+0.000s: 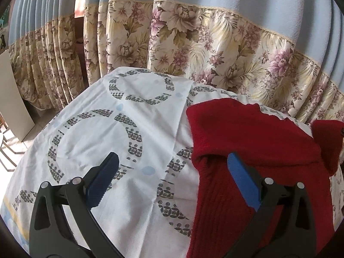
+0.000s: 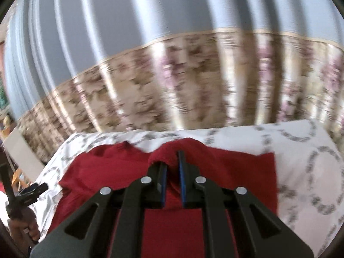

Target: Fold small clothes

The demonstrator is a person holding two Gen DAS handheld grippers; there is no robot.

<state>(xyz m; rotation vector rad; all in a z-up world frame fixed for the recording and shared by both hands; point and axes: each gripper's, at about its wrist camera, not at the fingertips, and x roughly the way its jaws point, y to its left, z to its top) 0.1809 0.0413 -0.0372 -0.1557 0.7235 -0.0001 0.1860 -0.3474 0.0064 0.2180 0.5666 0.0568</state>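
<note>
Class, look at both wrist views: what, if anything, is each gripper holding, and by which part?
The right gripper is shut on a bunched fold of the red garment, pinched at a lifted edge. The left gripper is open and holds nothing.

we see a white sheet [image 1: 103,133] printed with grey dotted rings and pale blue spots, spread across the surface and creased along fold lines. behind it hangs a pleated curtain [image 1: 215,17], plain blue above, with a floral band [image 1: 193,49] of cream, brown and pink flowers below. at the far left a pale flat board [image 1: 15,101] stands upright near the curtain.
</note>
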